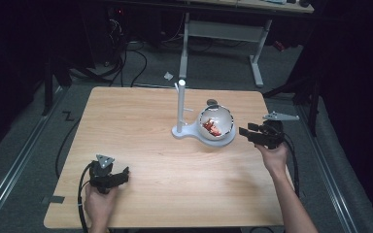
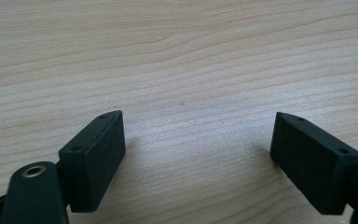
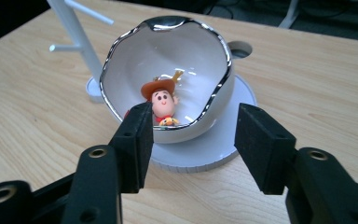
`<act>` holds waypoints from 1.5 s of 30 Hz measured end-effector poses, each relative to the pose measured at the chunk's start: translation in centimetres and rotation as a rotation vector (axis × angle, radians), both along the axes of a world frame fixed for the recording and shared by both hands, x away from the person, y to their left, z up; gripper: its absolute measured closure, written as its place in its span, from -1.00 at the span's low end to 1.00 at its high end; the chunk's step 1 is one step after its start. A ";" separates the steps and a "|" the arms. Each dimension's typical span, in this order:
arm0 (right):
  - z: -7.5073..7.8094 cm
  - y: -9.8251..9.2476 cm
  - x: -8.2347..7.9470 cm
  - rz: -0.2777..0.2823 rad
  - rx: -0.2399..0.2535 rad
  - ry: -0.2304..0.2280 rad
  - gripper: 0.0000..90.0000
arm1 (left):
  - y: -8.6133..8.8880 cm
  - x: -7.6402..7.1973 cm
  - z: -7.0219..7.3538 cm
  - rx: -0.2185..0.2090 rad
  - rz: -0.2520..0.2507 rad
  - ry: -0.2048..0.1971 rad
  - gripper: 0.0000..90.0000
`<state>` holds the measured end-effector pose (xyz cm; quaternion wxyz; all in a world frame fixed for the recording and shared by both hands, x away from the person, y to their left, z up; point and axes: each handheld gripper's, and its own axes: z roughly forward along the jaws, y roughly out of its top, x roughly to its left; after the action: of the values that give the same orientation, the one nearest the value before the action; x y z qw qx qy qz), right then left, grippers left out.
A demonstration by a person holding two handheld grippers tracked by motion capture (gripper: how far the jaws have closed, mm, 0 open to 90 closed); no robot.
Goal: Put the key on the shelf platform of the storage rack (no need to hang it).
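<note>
A white egg-shell bowl (image 1: 219, 111) with a jagged silver rim rests tilted on the round base (image 1: 226, 140) of a white stand (image 1: 180, 104) right of the table's middle. Inside the bowl (image 3: 200, 51) lies a small cowboy-hat toy figure (image 3: 162, 100), which the high view shows as a red-brown spot (image 1: 212, 127). My right gripper (image 1: 243, 131) is just right of the bowl and points at it. Its jaws (image 3: 193, 116) stand open a short way from the rim, with nothing between them. My left gripper (image 1: 125, 174) is near the front left, open over bare wood (image 2: 198, 116).
The stand's pole (image 3: 77, 37) has short side pegs and rises left of the bowl. A round cable hole (image 3: 240, 48) is in the tabletop behind the bowl. The wooden table (image 1: 141, 131) is bare on the left and front. A second desk's frame (image 1: 223, 30) and cables are on the floor beyond.
</note>
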<state>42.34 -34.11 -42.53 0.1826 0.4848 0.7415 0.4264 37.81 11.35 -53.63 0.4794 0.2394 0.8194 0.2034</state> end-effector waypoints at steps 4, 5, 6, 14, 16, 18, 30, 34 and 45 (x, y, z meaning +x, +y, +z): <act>-0.3 -0.5 -0.4 -0.006 0.003 0.008 0.06 | 0.0 0.0 0.0 0.000 -0.001 0.000 -0.59; -0.4 -1.0 -0.8 -0.014 0.008 0.007 0.06 | 0.0 0.0 0.0 0.000 0.000 0.000 -0.60; -0.5 -1.1 -1.0 -0.016 0.010 0.007 0.06 | 0.0 0.0 0.0 0.001 -0.001 0.000 -0.60; -0.9 -2.3 -2.1 -0.033 0.014 0.007 0.05 | 0.0 0.0 0.0 0.001 0.000 0.000 -0.60; -1.0 -2.4 -2.2 -0.036 0.017 0.009 0.05 | 0.0 0.0 0.0 0.003 -0.001 -0.001 -0.59; -1.0 -2.7 -2.5 -0.038 0.017 0.003 0.05 | 0.0 0.0 0.0 0.001 0.000 0.000 -0.59; -0.9 -3.5 -4.8 -0.028 0.055 -0.027 0.02 | 0.0 0.0 0.0 0.002 -0.001 0.000 -0.60; -0.9 -3.6 -5.2 -0.027 0.052 -0.035 0.02 | 0.0 0.0 0.0 0.001 0.000 0.000 -0.60; -1.4 -3.4 -6.3 -0.029 0.057 -0.035 0.01 | 0.0 0.0 0.0 0.002 -0.001 0.000 -0.60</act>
<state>36.04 -37.52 -43.97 0.1880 0.4929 0.7186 0.4531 37.81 11.35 -53.64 0.4794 0.2401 0.8191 0.2039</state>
